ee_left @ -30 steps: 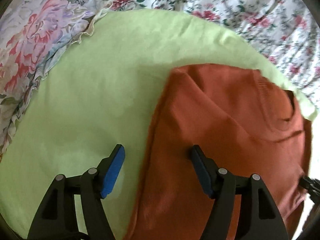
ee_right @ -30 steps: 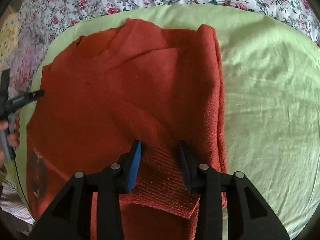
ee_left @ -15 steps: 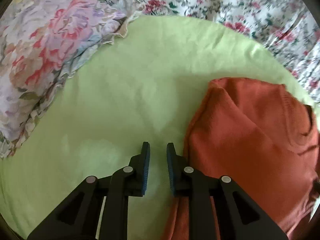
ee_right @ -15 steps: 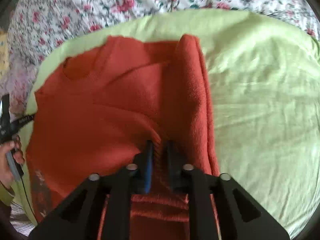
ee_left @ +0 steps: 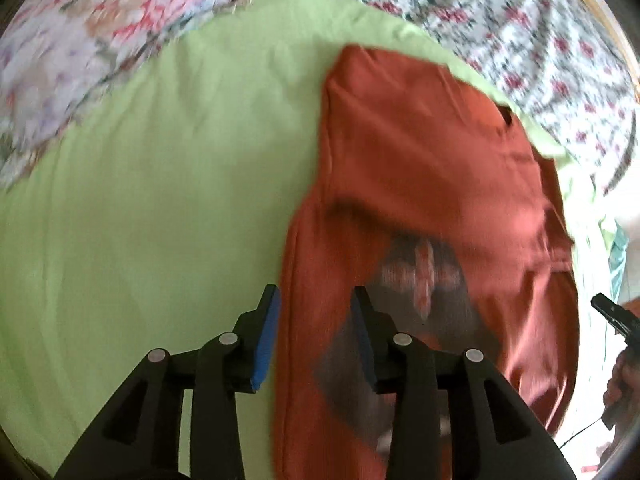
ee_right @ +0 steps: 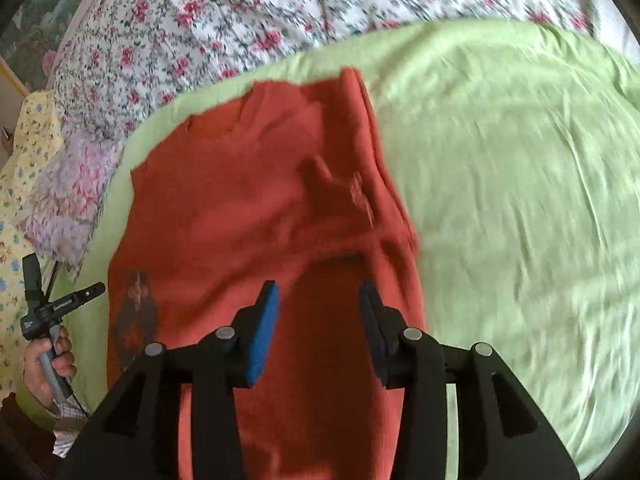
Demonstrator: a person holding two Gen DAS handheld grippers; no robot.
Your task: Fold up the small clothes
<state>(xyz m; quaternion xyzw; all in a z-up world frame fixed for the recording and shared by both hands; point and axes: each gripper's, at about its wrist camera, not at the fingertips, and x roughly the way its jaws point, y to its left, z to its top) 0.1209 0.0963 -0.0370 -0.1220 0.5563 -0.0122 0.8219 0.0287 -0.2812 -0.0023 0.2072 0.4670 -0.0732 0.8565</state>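
A rust-orange sweater (ee_left: 424,184) lies on a lime-green sheet (ee_left: 160,208), with a dark printed patch showing near its lower part. It also shows in the right wrist view (ee_right: 256,216), partly folded with one side laid over the body. My left gripper (ee_left: 316,320) is open and empty, its jaws straddling the sweater's left edge. My right gripper (ee_right: 318,320) is open and empty, just above the sweater's lower right part. Both views are motion-blurred.
A floral bedspread (ee_right: 240,12) lies beyond the green sheet. A ruffled floral pillow (ee_left: 80,52) sits at the upper left in the left wrist view. The other hand-held gripper shows at the left edge of the right wrist view (ee_right: 48,308).
Both grippers went from open to shut and are open again now. The right gripper pinched the sweater's hem and has let it go. The left gripper moved back over the sweater's edge.
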